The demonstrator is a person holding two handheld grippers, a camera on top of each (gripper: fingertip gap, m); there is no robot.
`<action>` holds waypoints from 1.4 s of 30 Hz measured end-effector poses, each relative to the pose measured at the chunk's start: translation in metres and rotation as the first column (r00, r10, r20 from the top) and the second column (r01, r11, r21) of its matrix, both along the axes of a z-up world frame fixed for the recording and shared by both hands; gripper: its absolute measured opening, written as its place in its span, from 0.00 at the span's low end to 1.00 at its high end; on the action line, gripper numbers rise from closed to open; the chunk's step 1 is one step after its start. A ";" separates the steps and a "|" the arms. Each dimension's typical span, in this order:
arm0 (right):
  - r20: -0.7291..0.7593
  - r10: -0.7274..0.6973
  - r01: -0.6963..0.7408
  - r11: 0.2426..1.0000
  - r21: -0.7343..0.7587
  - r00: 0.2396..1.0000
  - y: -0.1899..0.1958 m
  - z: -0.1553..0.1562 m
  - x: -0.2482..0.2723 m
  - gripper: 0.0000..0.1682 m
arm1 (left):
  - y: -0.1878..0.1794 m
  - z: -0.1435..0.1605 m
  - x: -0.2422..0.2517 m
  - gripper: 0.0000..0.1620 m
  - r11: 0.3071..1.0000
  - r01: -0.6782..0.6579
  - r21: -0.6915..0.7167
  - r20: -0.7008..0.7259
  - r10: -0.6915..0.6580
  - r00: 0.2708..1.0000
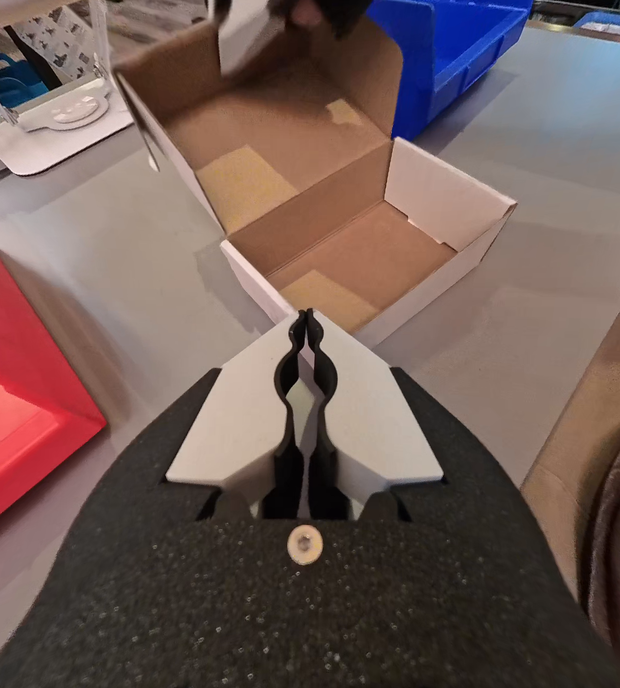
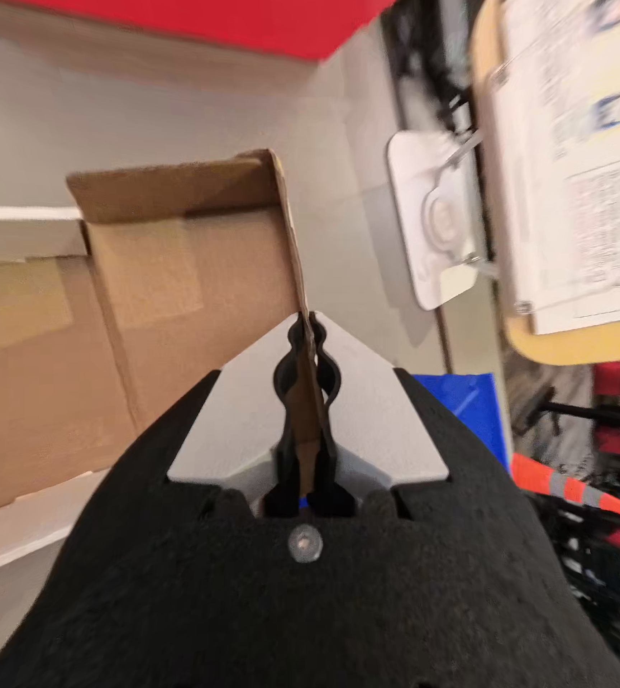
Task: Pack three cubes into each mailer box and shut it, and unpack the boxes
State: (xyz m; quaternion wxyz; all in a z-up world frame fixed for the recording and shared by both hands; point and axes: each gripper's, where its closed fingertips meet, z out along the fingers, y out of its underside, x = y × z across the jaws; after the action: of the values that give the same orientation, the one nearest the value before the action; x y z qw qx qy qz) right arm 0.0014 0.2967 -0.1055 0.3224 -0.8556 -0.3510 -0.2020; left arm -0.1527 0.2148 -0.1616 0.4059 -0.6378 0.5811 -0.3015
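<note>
The left gripper (image 1: pixel 306 316), grainy black foam body with smooth pale grey fingers and wavy black rubber pads, hangs with its tips pressed together on nothing, just above the near corner of the mailer box (image 1: pixel 338 238). The box is white outside and raw brown corrugated card inside, its tray bare, with paler rectangular patches on the floor and on the inside of the lid. The lid (image 1: pixel 264 123) stands raised toward twelve o'clock, its side flaps folded inward. Up there the right gripper (image 1: pixel 249 29) shows only as a blur. In its own view the right gripper (image 2: pixel 306 316) is clamped on the thin edge of a brown lid flap (image 2: pixel 290 231), the card running down between the scalloped pads. The grey table (image 1: pixel 96 242) is smooth and matt; open surface lies at nine o'clock of the box and a broader stretch at three o'clock. A glossy red bin (image 1: pixel 14 391) sits at eight o'clock, well apart from the box. A hard blue plastic bin (image 1: pixel 461 63) stands at one o'clock, just behind the lid, close enough that I cannot tell whether they touch. A white plastic stand base (image 1: pixel 66 111) rests at eleven o'clock near the table's far edge. At four o'clock the table ends in a curved, wood-toned rim (image 1: pixel 569 428).
</note>
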 end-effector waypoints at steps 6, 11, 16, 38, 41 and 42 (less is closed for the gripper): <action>-0.065 -0.074 0.058 0.975 -0.216 0.995 0.012 -0.067 0.012 0.03 | 0.002 0.002 0.002 0.00 0.998 0.003 0.055 -0.003 -0.003 1.000; -0.199 -0.114 0.097 0.991 -0.092 0.973 0.054 -0.030 0.006 0.03 | 0.026 0.000 0.011 0.00 0.985 -0.037 0.168 -0.037 0.043 0.998; -0.125 -0.107 0.115 0.992 0.059 0.986 0.065 0.007 0.006 0.13 | 0.043 0.001 0.012 0.00 0.984 -0.090 0.151 -0.034 0.096 0.995; -0.565 -0.052 0.182 0.967 0.176 0.823 -0.125 -0.063 -0.050 0.74 | 0.052 0.000 0.006 0.04 0.988 -0.124 0.096 -0.052 0.129 0.990; -0.629 -0.023 0.166 0.971 0.169 0.777 -0.109 -0.061 -0.056 0.75 | 0.053 0.000 0.006 0.04 0.988 -0.124 0.093 -0.050 0.129 0.990; -0.647 -0.031 0.161 0.976 0.143 0.762 -0.106 -0.066 -0.059 0.75 | 0.052 -0.001 0.006 0.04 0.989 -0.122 0.088 -0.049 0.127 0.991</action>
State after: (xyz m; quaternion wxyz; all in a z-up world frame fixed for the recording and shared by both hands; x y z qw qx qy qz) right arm -0.0571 0.1905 -0.1711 0.4920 -0.8551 -0.1545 0.0529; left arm -0.1464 0.2670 -0.1621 0.4349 -0.6629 0.5632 -0.2331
